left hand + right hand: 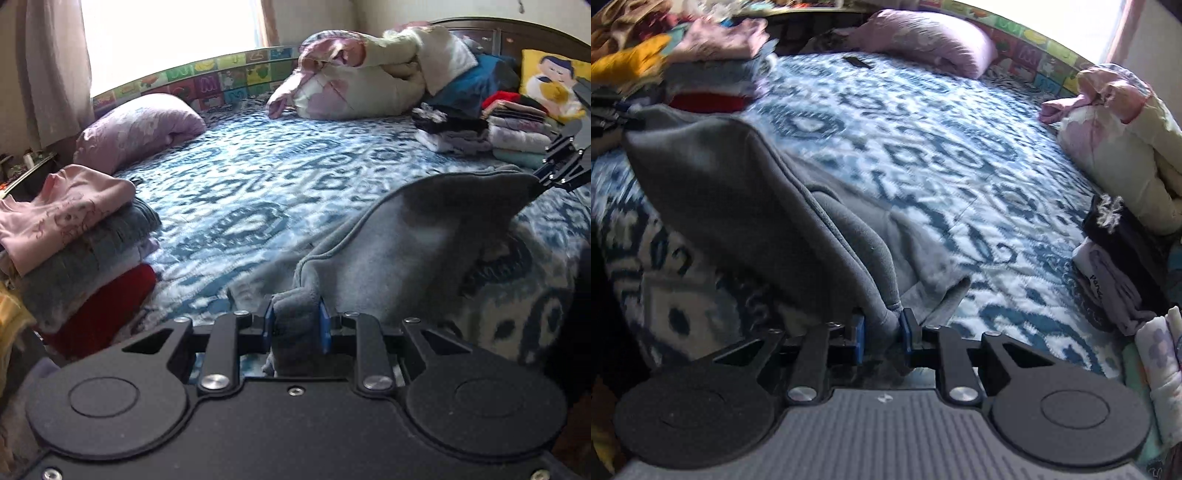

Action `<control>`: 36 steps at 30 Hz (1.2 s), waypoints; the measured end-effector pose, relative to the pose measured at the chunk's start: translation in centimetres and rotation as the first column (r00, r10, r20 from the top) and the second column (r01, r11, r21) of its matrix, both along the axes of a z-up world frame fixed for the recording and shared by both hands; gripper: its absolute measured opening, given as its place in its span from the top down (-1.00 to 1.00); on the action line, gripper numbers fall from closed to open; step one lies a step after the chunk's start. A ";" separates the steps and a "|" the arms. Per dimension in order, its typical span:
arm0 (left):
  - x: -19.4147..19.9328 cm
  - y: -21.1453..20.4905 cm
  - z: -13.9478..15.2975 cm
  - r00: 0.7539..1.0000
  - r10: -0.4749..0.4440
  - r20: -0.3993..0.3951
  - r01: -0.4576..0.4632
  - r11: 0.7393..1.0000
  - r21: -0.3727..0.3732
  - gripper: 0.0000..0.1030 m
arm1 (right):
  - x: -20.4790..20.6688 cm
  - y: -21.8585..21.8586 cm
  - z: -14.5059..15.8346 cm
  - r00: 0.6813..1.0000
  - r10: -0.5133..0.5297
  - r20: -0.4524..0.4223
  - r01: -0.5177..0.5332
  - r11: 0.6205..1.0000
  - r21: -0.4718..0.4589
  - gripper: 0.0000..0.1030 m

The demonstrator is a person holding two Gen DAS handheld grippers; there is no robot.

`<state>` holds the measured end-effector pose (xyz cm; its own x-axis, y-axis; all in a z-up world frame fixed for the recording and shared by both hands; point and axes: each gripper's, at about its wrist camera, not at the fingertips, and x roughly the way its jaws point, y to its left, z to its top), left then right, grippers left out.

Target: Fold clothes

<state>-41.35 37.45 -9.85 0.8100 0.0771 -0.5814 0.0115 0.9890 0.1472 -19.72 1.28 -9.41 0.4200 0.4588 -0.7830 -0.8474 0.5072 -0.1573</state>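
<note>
Blown-out window (166, 33) glare, fisheye edges

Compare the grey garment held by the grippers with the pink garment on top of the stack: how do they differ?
The grey garment is unfolded and partly lifted, pinched by the left gripper and the right gripper; the pink garment is folded and rests on a stack. Grey is plain; pink shows a faint print. Both are soft clothes.

A bed with a blue-and-white patterned bedspread (258, 177) carries a lilac pillow (136, 129) near the window (166, 33), a bundled floral quilt (354, 85), and a yellow cartoon cushion (550, 81) against the dark headboard (517, 33).
</note>
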 end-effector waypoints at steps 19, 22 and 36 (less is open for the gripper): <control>-6.1 -0.7 -2.6 0.959 -0.219 -0.178 0.210 0.975 -0.068 0.34 | -4.6 -3.0 -3.6 0.987 0.129 -0.092 -0.143 0.977 -0.160 0.43; -6.2 0.0 -1.5 0.977 -0.176 -0.122 0.165 0.982 -0.093 0.33 | -3.9 -4.0 -2.7 0.990 0.107 -0.096 -0.118 0.985 -0.125 0.34; 0.6 -2.5 0.5 0.951 0.203 -0.232 -0.179 0.976 0.122 -0.09 | 1.0 -1.5 -2.1 0.990 -0.105 -0.095 0.109 0.994 0.032 0.22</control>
<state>-40.78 34.96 -9.35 0.6107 0.2828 -0.7397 -0.1287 0.9571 0.2596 -18.73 -0.22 -11.48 0.3940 0.4446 -0.8044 -0.7980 0.5997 -0.0594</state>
